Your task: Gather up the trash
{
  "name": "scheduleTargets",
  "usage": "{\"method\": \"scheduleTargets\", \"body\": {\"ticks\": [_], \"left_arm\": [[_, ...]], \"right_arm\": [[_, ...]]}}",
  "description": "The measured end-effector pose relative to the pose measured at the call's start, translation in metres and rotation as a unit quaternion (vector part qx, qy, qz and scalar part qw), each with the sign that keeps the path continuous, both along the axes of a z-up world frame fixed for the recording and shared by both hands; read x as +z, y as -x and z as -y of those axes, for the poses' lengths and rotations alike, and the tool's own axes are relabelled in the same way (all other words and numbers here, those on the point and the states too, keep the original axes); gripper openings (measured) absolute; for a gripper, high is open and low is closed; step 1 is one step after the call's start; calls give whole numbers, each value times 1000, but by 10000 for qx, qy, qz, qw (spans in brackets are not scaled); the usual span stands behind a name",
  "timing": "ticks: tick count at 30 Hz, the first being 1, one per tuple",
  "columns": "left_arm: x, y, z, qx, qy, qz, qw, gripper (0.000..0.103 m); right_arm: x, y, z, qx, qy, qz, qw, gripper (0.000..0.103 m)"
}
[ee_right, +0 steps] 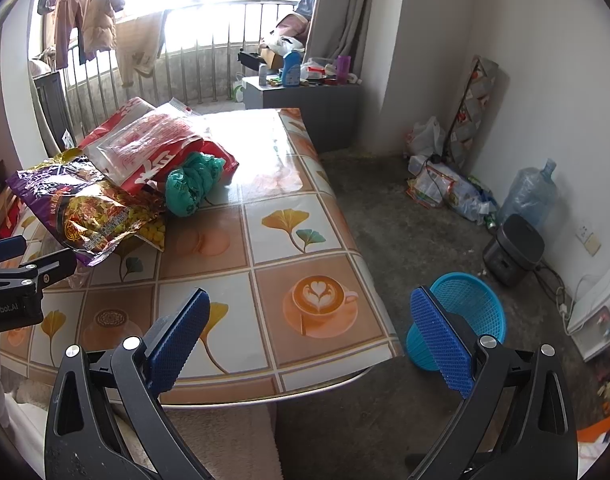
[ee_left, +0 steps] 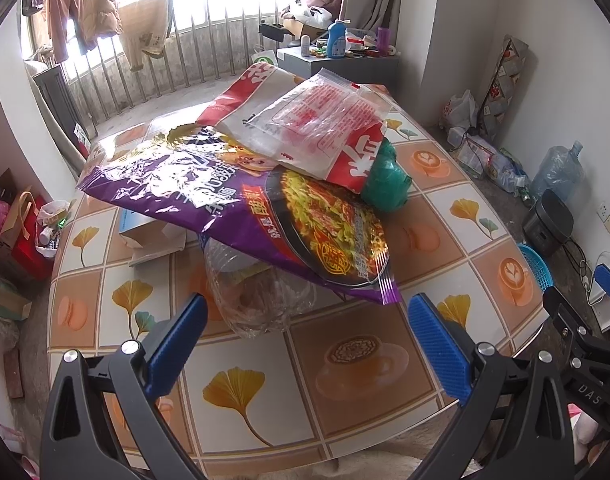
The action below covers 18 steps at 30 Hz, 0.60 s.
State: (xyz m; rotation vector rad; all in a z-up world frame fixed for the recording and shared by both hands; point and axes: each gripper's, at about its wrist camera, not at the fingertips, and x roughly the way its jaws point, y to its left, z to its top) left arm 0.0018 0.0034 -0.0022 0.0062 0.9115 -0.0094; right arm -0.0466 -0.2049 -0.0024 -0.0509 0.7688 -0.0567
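In the left wrist view, the left gripper (ee_left: 305, 332) hovers with jaws spread and empty, a crumpled clear plastic bottle (ee_left: 257, 296) just ahead between them, under one purple noodle wrapper (ee_left: 233, 200), one red-and-white plastic bag (ee_left: 305, 128) and one green wad (ee_left: 385, 180). In the right wrist view, the right gripper (ee_right: 309, 336), also agape and empty, sits near the table (ee_right: 305, 232) corner, farther from the pile, one blue mesh basket (ee_right: 473, 304) on the floor beside.

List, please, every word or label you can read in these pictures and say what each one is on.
"DAS": on the right gripper's black body.
"enRobot.AI", cut off at the frame edge: on the left gripper's black body.
Purple noodle bag: large Chinese print, too warped to quote.
Red and white bag: Chinese print, too blurred.
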Motion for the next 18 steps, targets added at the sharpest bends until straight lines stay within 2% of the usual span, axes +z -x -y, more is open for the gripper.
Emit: {"method": "scheduleTargets", "body": {"ticks": [18], "left_arm": [[0, -1, 0, -1, -5, -17, 10000, 98]], "right_arm": [[-1, 0, 1, 1, 3, 4, 10000, 96]]}}
